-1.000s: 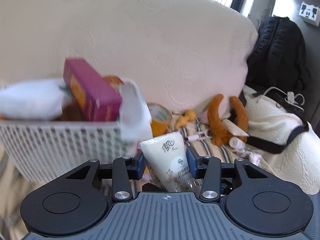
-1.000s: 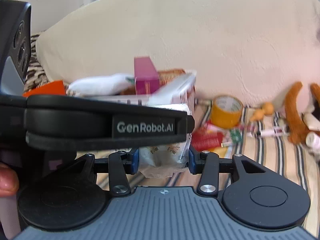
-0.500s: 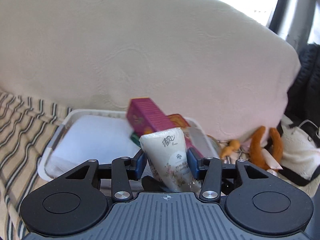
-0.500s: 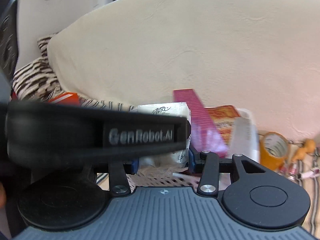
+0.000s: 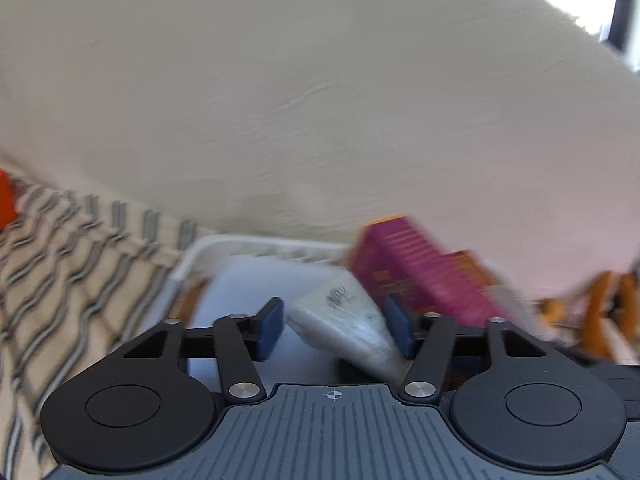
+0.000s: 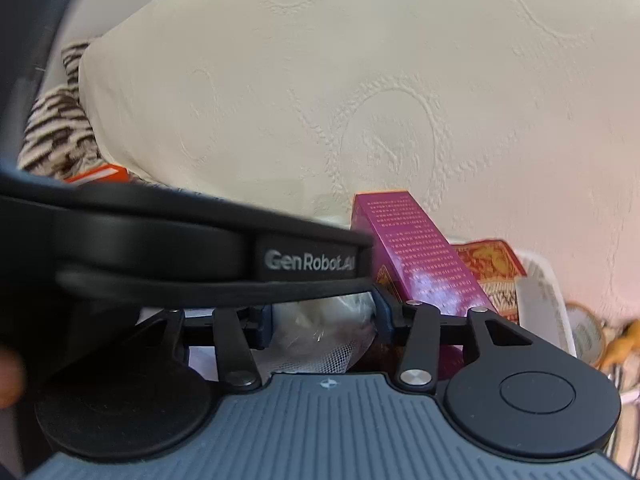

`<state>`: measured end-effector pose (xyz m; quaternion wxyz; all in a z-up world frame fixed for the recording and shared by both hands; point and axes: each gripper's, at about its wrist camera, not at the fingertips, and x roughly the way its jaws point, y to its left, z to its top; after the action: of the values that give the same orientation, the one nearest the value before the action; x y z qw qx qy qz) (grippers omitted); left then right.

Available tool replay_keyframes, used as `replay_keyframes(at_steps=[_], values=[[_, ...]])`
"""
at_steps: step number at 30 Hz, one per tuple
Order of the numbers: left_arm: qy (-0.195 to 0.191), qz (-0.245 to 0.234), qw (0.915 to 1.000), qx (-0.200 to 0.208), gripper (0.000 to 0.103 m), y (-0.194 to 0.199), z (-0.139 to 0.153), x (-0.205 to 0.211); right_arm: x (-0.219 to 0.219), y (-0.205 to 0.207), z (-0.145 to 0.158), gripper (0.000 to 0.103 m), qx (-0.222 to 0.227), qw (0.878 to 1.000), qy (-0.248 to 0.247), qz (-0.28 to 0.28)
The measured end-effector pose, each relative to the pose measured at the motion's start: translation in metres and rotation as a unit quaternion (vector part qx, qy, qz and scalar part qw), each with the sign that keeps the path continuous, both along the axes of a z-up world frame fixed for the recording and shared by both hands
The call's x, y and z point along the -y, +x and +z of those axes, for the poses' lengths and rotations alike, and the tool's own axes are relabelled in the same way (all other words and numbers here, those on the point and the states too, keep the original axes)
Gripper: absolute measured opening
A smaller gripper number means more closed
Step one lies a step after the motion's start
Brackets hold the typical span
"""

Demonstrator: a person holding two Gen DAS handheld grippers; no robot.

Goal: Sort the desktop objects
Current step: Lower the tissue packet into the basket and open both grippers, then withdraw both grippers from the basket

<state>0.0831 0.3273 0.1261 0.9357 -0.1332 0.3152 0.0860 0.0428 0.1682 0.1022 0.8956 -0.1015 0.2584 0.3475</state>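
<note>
My left gripper (image 5: 334,326) is open above the white basket (image 5: 240,246). The white tissue pack (image 5: 346,320) lies tilted between its fingers, leaning on the right finger and clear of the left one. A purple box (image 5: 416,276) stands slanted in the basket beside it. My right gripper (image 6: 326,316) holds a clear plastic packet (image 6: 320,334) between its fingers, just over the basket (image 6: 540,292). The left gripper's black body (image 6: 160,256) crosses in front and hides most of the right view. The purple box (image 6: 416,252) shows there too.
A cream cushion (image 5: 280,100) rises behind the basket. Striped fabric (image 5: 72,248) covers the seat to the left. A red-and-gold packet (image 6: 492,272) lies in the basket. A roll of tape (image 6: 586,330) and a brown plush toy (image 5: 608,300) lie to the right.
My left gripper has opened and let go of the tissue pack, which now tips to the right over the basket. Both grippers have moved further over the basket.
</note>
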Motion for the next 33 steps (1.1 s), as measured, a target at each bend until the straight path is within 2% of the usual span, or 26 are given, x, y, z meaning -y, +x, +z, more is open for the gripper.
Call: replay_keyframes(at_steps=[3,4,7,12,13,14,18,21,25,27,30,33], values=[[0.011,0.003,0.9999,0.01,0.076,-0.002,-0.008,-0.001,-0.001,-0.006,-0.003,0.063,0.013,1.0,-0.023,0.005],[0.016,0.005,0.9998,0.013,0.082,-0.004,-0.008,0.001,0.0,-0.009,-0.003,0.064,0.016,1.0,-0.026,0.006],[0.033,0.02,0.999,0.025,0.088,-0.015,-0.001,0.003,0.009,-0.017,0.0,0.071,0.018,1.0,-0.016,0.004],[0.02,0.024,0.9979,0.056,0.094,-0.041,0.019,-0.003,0.028,-0.037,0.017,0.086,0.039,0.999,0.013,0.007],[0.016,0.027,0.9976,0.062,0.094,-0.047,0.022,-0.003,0.033,-0.042,0.021,0.094,0.048,0.999,0.019,0.009],[0.01,0.027,0.9973,0.067,0.094,-0.051,0.025,-0.004,0.038,-0.048,0.025,0.097,0.059,0.998,0.026,0.01],[0.0,0.027,0.997,0.073,0.094,-0.064,0.033,-0.002,0.063,-0.065,0.037,0.097,0.073,0.997,0.039,0.008],[-0.001,0.02,0.9966,0.08,0.094,-0.076,0.037,0.006,0.097,-0.074,0.045,0.097,0.072,0.996,0.061,0.003],[-0.016,-0.006,0.9957,0.091,0.094,-0.089,0.035,0.029,0.166,-0.085,0.047,0.097,0.069,0.993,0.099,-0.018],[-0.014,-0.024,0.995,0.096,0.094,-0.098,0.032,0.049,0.206,-0.082,0.043,0.097,0.052,0.991,0.117,-0.034],[-0.024,-0.068,0.9918,0.106,0.098,-0.114,0.023,0.086,0.263,-0.07,0.015,0.097,0.029,0.991,0.113,-0.064],[-0.046,-0.112,0.9867,0.108,0.101,-0.123,0.006,0.126,0.288,-0.06,-0.028,0.097,-0.005,0.993,0.074,-0.093]])
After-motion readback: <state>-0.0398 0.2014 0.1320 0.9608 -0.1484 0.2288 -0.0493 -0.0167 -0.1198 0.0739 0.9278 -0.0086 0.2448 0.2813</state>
